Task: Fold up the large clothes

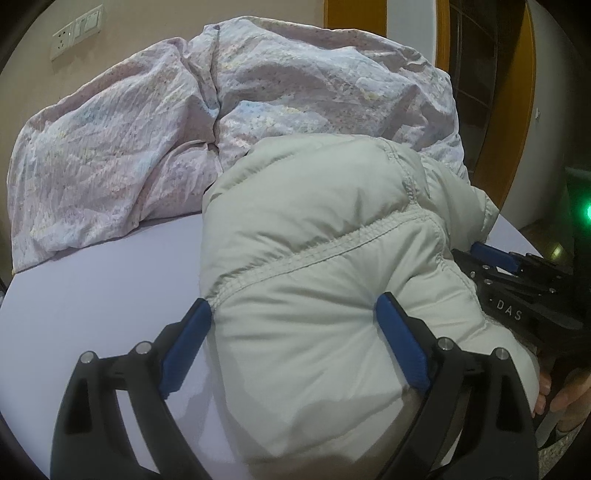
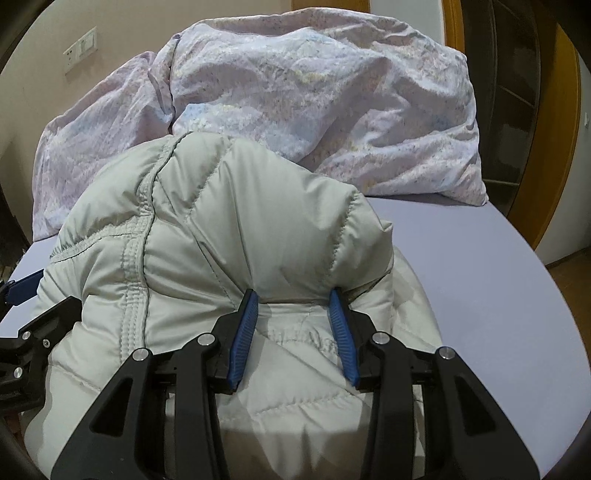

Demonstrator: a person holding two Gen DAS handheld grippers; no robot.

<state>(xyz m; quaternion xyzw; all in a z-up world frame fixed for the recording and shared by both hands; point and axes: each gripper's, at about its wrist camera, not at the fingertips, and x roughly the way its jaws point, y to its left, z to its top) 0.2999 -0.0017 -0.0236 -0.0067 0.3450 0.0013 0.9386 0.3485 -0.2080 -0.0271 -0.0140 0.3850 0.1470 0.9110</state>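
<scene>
left tool (image 1: 293, 345): clenched on pale grey puffy quilted jacket (image 1: 314, 236), I'd keep it pinned
right tool (image 2: 295, 334): pinching jacket fold between blue pads, I'd lower evenly

Jacket (image 1: 314, 258) btm cut off by frame edge; right gripper (image 1: 517, 280) partly hidden.

A home bedroom is shown: a bed (image 2: 498, 258) with a lilac sheet, a crumpled floral duvet (image 2: 314, 103) heaped at its far side, wall sockets (image 1: 75, 31) behind, and a wooden door frame (image 2: 452, 22) alongside.
</scene>
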